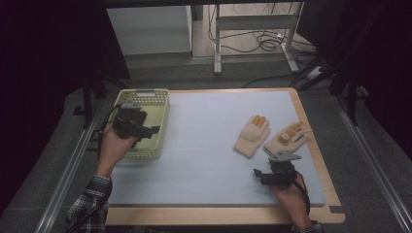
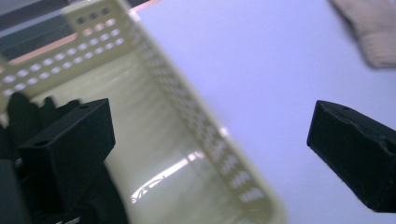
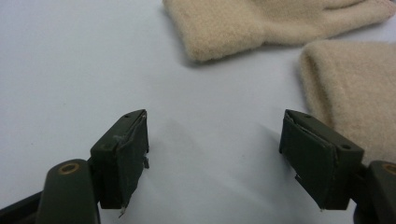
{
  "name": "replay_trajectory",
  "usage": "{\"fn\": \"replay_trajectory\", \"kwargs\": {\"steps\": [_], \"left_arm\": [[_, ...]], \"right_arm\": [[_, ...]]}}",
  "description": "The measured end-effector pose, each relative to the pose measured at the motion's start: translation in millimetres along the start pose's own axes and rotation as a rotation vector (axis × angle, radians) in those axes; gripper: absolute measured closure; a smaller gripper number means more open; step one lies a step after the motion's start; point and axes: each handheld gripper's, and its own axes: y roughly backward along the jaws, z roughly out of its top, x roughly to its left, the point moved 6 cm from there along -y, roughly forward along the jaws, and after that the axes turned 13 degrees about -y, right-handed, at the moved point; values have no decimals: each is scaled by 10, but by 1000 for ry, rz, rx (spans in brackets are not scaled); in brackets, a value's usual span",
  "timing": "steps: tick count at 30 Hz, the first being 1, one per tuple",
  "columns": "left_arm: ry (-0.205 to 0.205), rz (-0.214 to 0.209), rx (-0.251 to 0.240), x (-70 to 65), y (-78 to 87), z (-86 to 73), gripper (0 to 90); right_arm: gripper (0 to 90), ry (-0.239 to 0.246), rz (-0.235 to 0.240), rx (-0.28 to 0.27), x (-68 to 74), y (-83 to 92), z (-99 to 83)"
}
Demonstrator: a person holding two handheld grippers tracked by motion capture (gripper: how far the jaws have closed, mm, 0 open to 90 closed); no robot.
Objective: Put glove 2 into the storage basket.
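Right gripper (image 1: 263, 175) jaws wide open and empty just near of the two beige gloves (image 1: 252, 135) at bench right, left gripper (image 1: 151, 130) open over the yellow basket (image 1: 160, 108) far-left with something dark, possibly gloves, inside: approach the nearer cuff low, pinch mid-cuff.

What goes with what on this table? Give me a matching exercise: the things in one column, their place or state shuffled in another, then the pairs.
Things:
1. basket
2. left claw
3. right claw
4. gloves

Place or state:
a. open, just short of the gloves
b. pale yellow, at the left edge of the mat
c. beige, lying flat on the mat's right side
d. open, over the basket's side wall

Pairs: 1-b, 2-d, 3-a, 4-c
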Motion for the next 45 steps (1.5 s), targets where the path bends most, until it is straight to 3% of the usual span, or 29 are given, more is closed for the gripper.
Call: {"fn": "replay_trajectory", "kwargs": {"steps": [11, 16, 20, 31, 37, 40, 41, 44, 45], "left_arm": [[-103, -80, -96, -657, -59, 84, 12], [-131, -112, -108, -926, -139, 11, 9], [-153, -130, -89, -1166, -270, -162, 8], [-142, -138, -44, -1383, -505, -533, 0], [-140, -104, 16, -1417, -629, -763, 0], [-160, -62, 62, -1405, -676, -859, 0], [-151, -71, 54, -1403, -682, -871, 0], [-69, -131, 44, -1354, -714, -908, 0], [-64, -135, 41, -1352, -712, -908, 0]], "right_arm": [[235, 1, 0, 2, 0, 2, 0], [235, -1, 0, 3, 0, 3, -1], [235, -1, 0, 3, 0, 3, -1], [235, 0, -1, 3, 0, 2, -1], [235, 0, -1, 3, 0, 3, -1], [234, 0, -1, 2, 0, 3, -1], [234, 0, -1, 2, 0, 3, -1], [234, -1, -1, 2, 0, 2, -1], [234, -1, -1, 2, 0, 3, -1]]}}
